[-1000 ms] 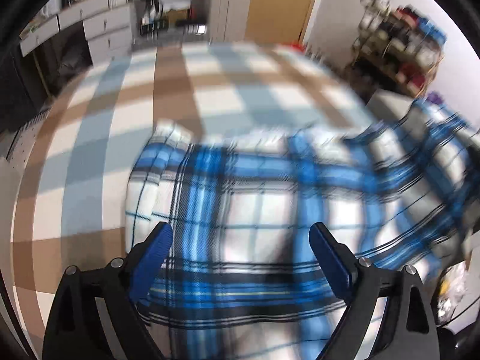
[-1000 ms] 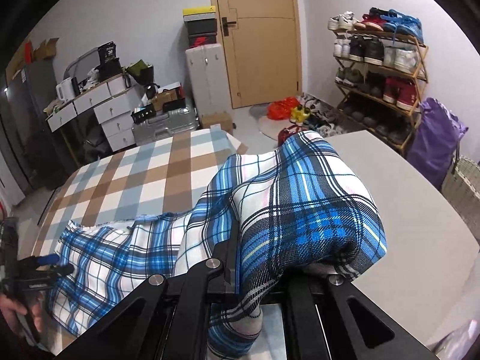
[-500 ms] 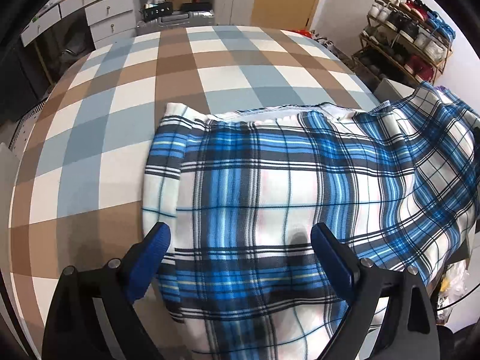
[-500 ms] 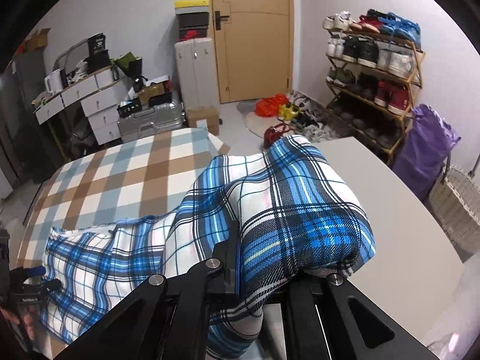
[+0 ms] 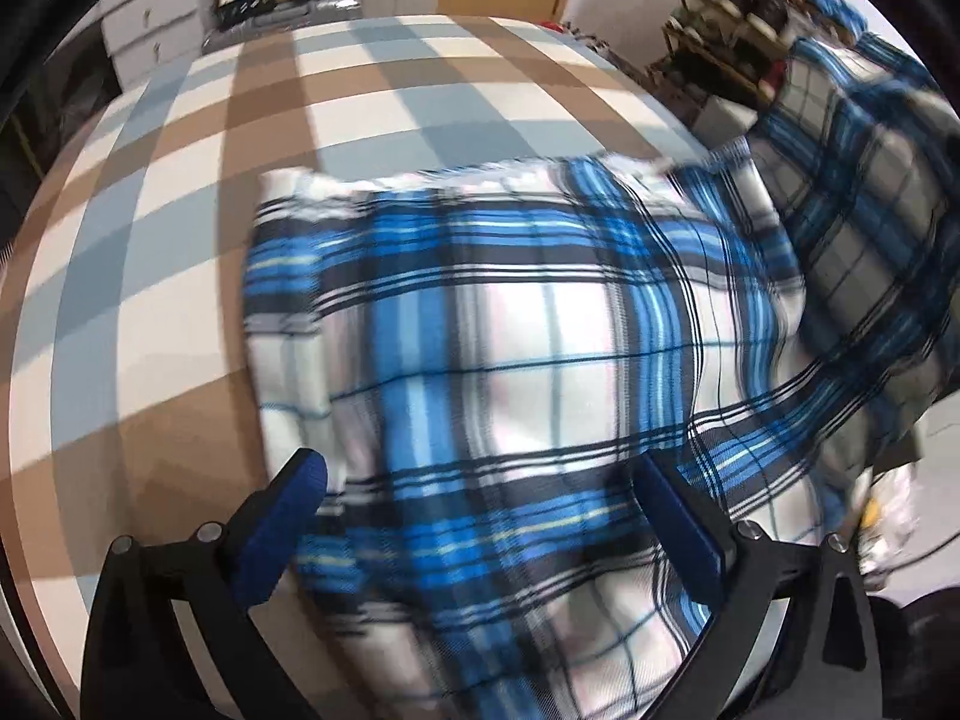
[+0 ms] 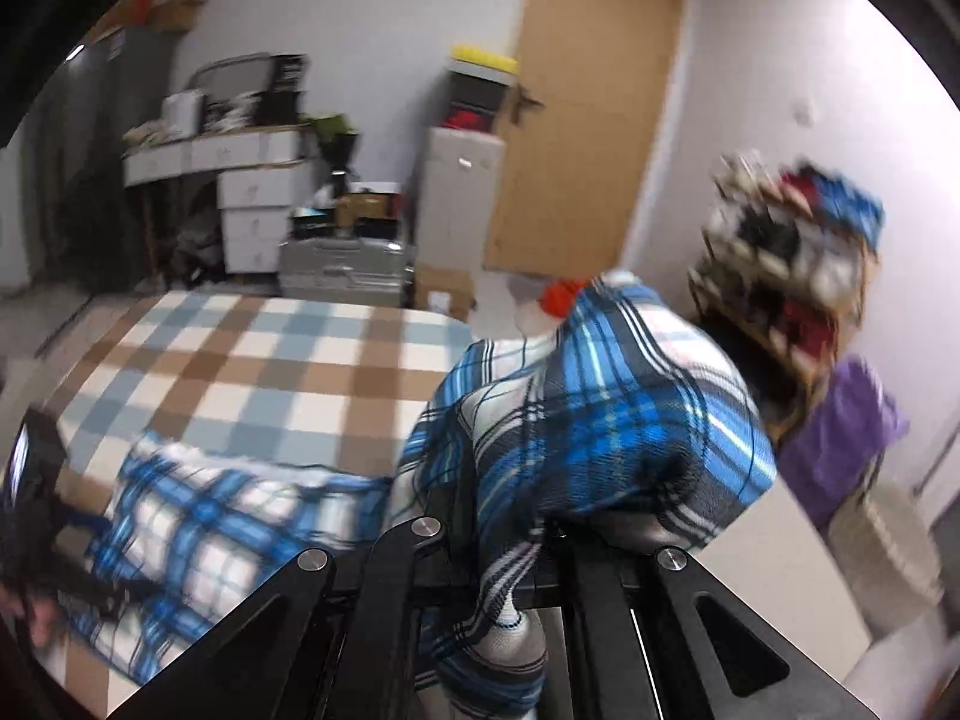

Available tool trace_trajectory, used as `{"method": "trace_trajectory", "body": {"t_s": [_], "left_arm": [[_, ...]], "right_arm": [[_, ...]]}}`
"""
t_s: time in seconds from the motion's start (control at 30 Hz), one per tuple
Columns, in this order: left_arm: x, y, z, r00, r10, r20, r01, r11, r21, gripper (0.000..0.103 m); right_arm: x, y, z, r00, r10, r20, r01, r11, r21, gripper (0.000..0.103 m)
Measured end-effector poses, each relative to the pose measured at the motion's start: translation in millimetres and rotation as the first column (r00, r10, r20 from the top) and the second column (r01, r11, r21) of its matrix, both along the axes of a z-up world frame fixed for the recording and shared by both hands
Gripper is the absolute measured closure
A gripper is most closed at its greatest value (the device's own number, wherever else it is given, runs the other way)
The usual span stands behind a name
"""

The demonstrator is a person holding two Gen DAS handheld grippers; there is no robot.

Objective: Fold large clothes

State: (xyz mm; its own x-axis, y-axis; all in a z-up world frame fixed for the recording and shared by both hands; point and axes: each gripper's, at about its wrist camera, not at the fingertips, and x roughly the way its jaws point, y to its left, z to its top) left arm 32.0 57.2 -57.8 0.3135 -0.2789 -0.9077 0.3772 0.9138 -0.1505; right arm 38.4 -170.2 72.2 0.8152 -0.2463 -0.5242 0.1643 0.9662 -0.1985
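Note:
A blue, white and black plaid garment (image 5: 510,330) lies on the table's brown, blue and white checked cover (image 5: 198,192). My left gripper (image 5: 480,471) points steeply down over the garment's near part. Its jaws are opening; the blue pads stand wide apart, with the cloth beneath and between them but not pressed. In the right wrist view my right gripper (image 6: 516,531) is shut on a bunched end of the garment (image 6: 606,438), held up above the table's right side. The cloth hides its fingertips. The left gripper shows dark and blurred at the left edge (image 6: 33,474).
The checked cover (image 6: 270,360) stretches away beyond the garment. A plain grey surface (image 6: 780,576) lies to the right. Past it stand a shoe rack (image 6: 792,252), a purple bag (image 6: 840,438) and a wicker basket (image 6: 888,552). A wooden door (image 6: 588,120), drawers and a suitcase (image 6: 342,264) are at the back.
My right gripper has risen and rolled, carrying the bunched end of the garment higher at the right. The left jaws have widened a little over the cloth; that hand has hardly shifted.

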Motion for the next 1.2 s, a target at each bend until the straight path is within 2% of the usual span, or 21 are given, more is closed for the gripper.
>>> {"method": "trace_trajectory", "body": {"t_s": [0.2, 0.37, 0.4, 0.5, 0.6, 0.83, 0.97, 1.07, 1.13, 1.2], "left_arm": [[-7, 54, 8, 0.998, 0.062, -0.003, -0.062, 0.997, -0.049, 0.004], [-10, 93, 5, 0.988, 0.114, -0.102, -0.128, 0.98, -0.154, 0.004], [-12, 99, 6, 0.986, 0.123, -0.116, -0.144, 0.971, -0.193, 0.004], [-20, 104, 9, 0.981, 0.11, -0.16, -0.149, 0.955, -0.256, 0.004], [-24, 99, 11, 0.982, 0.099, -0.158, -0.136, 0.96, -0.245, 0.004], [-23, 114, 12, 0.977, 0.104, -0.185, -0.158, 0.939, -0.306, 0.004], [-23, 131, 16, 0.97, 0.131, -0.205, -0.198, 0.916, -0.35, 0.004], [-26, 138, 28, 0.975, 0.134, -0.175, -0.195, 0.895, -0.4, 0.004], [-26, 141, 39, 0.981, 0.129, -0.147, -0.183, 0.868, -0.461, 0.004], [-27, 144, 52, 0.988, 0.098, -0.122, -0.149, 0.827, -0.543, 0.004]], "right_arm": [[-9, 82, -10, 0.996, 0.094, 0.006, -0.094, 0.993, -0.071, 0.099], [-15, 145, -40, 0.989, 0.149, -0.002, -0.147, 0.977, -0.156, 0.099], [-17, 151, -44, 0.987, 0.159, -0.009, -0.158, 0.974, -0.162, 0.099], [-21, 172, -60, 0.982, 0.185, -0.026, -0.186, 0.972, -0.146, 0.099], [-26, 190, -75, 0.975, 0.218, -0.051, -0.223, 0.964, -0.142, 0.098], [-42, 228, -113, 0.941, 0.323, -0.101, -0.337, 0.924, -0.183, 0.098], [-44, 243, -143, 0.907, 0.376, -0.19, -0.413, 0.88, -0.232, 0.097], [-35, 244, -152, 0.896, 0.378, -0.232, -0.424, 0.883, -0.199, 0.097], [-30, 243, -151, 0.892, 0.382, -0.241, -0.427, 0.888, -0.174, 0.095], [-23, 246, -149, 0.886, 0.387, -0.254, -0.433, 0.887, -0.161, 0.095]]}}
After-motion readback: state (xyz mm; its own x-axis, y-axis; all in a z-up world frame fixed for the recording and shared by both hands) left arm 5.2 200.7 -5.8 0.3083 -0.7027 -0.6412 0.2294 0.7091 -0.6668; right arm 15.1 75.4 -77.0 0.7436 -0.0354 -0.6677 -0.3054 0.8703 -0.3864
